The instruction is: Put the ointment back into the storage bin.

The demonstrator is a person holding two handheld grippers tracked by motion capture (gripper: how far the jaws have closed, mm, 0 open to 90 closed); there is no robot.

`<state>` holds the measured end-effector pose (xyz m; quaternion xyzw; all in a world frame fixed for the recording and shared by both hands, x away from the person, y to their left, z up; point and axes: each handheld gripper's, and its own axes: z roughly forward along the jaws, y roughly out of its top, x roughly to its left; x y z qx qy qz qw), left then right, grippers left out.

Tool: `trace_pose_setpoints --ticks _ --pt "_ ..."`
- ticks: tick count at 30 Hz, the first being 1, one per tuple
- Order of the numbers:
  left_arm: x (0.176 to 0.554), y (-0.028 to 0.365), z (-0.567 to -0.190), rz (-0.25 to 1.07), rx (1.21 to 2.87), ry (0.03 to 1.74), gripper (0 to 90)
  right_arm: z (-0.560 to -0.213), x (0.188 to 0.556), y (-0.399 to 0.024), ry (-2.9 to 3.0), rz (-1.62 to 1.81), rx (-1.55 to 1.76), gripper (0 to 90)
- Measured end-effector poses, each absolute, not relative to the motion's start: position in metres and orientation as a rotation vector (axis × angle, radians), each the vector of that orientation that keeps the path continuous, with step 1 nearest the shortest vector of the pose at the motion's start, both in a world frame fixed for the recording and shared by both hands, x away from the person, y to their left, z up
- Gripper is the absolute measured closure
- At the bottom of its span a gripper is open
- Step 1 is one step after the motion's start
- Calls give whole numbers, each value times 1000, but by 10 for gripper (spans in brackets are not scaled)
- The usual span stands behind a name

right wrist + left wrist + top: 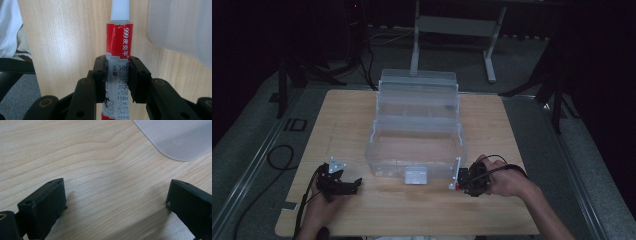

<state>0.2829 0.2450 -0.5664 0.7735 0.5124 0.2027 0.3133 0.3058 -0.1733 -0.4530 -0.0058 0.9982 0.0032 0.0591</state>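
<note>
Right gripper: jaws pinch the red-and-white ointment tube at mid-body, white cap pointing away, just outside the box's near right corner.
Left gripper: jaws spread, nothing between them, resting on the table.
Risk: the soft tube may swivel or slide in the narrow pinch; its cap may catch the wall of the clear tiered storage box.
Surface: pale wooden table, bare grain.
Room: dim; grey floor, cables, stand legs behind.
</note>
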Motion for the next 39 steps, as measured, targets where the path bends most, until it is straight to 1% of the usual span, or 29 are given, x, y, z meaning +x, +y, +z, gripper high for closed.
trace_pose_setpoints --ticks 22,39 --pt "283 245 -566 534 2040 1351 30 -416 316 -177 2985 39 -5 698" --pt "283 245 -566 534 2039 1352 30 -395 325 -172 2971 45 -15 698"
